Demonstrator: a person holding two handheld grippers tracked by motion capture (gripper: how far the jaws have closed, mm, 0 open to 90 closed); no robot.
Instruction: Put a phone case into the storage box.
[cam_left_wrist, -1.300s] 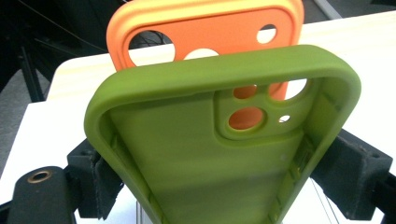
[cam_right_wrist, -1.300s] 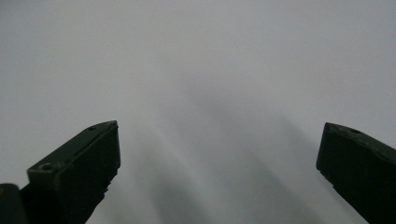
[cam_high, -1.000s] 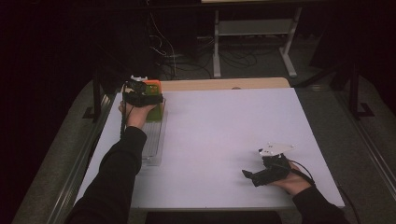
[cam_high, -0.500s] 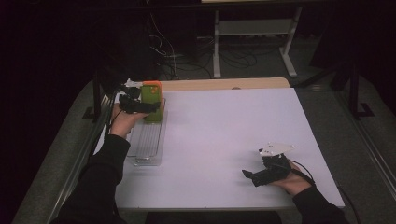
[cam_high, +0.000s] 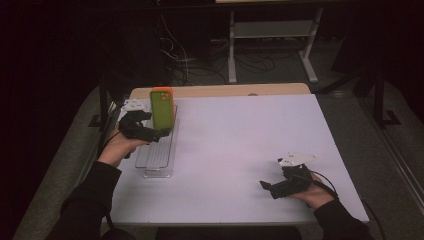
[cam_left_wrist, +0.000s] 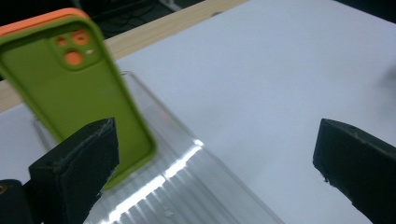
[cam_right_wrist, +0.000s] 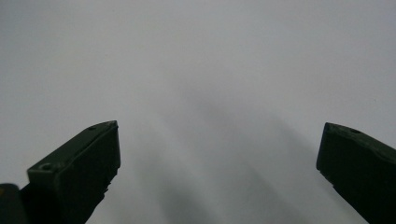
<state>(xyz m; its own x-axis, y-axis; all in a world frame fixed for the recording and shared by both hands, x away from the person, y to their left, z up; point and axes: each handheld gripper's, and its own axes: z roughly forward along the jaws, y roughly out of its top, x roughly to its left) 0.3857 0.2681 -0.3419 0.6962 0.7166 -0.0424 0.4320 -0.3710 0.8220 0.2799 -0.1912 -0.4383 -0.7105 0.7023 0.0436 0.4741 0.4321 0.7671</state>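
Since the earlier high views, the left tool has drawn back from the phone and let go, so the green phone with its orange rim now stands upright on its own at the far end of the clear ribbed rack. From that I judge the placing is done and the hand is clearing away. In the high view now, the phone is just beyond the left tool's tips; the right tool rests well apart on the white surface, unmoved, with nothing near it.

Left gripper view: the jaws stand wide apart, released, with nothing between them. The phone rises behind the left jaw, tilted a little, its lower edge seated in the rack, which runs ahead and below the tool.

Right gripper view: the jaws are spread wide and empty, with bare white surface ahead of them.
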